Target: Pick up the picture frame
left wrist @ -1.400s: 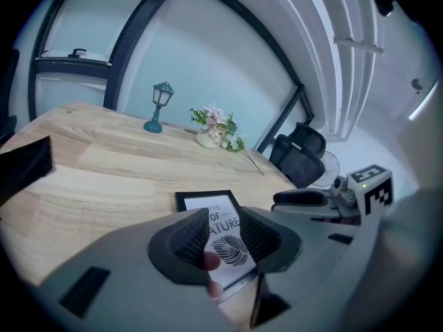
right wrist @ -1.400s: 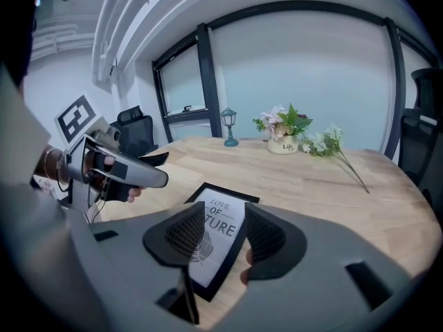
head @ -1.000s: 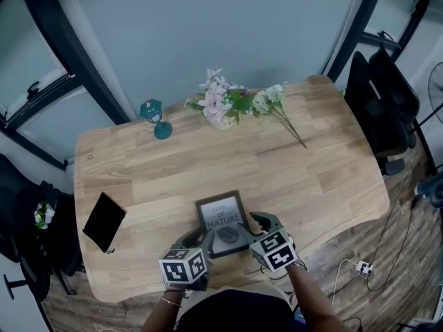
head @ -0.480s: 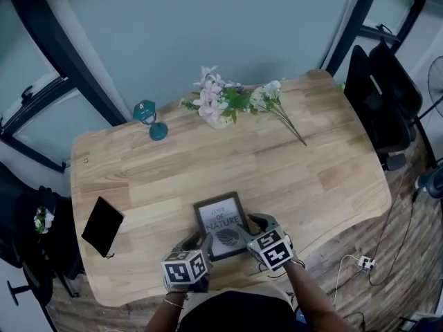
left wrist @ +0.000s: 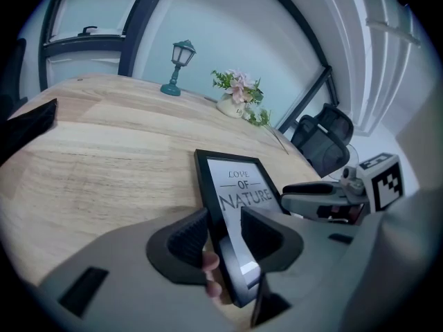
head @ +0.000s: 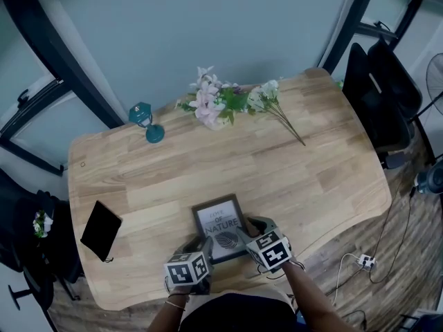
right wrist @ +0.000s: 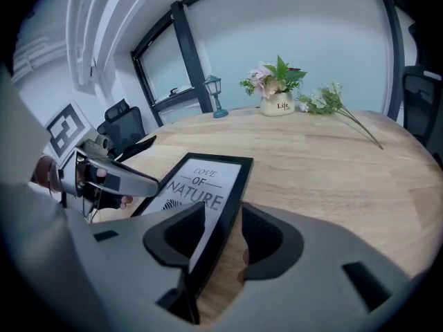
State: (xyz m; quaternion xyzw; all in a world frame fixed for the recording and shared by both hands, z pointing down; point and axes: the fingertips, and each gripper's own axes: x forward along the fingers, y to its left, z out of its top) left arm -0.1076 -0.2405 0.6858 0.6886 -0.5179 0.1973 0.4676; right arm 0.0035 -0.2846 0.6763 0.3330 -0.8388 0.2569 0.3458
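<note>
A black picture frame (head: 220,221) with the print "LOVE OF NATURE" rests near the table's front edge. My left gripper (head: 201,243) straddles the frame's left side near its lower corner. In the left gripper view the frame (left wrist: 242,184) has that edge between the left gripper's (left wrist: 225,231) jaws with a gap showing; they have just been opening. My right gripper (head: 248,228) straddles the right edge. In the right gripper view the frame (right wrist: 199,184) passes between the right gripper's (right wrist: 223,231) pads, with bare wood showing beside one pad.
On the wooden table (head: 325,178) stand a teal lantern ornament (head: 144,120) and a flower vase (head: 208,105) at the back, with a loose flower sprig (head: 275,106) beside them. A black flat case (head: 101,230) lies front left. Black office chairs (head: 377,92) stand to the right.
Both grippers have sunk a little toward the table with the frame between them. The frame sits slightly lower and flatter than before.
</note>
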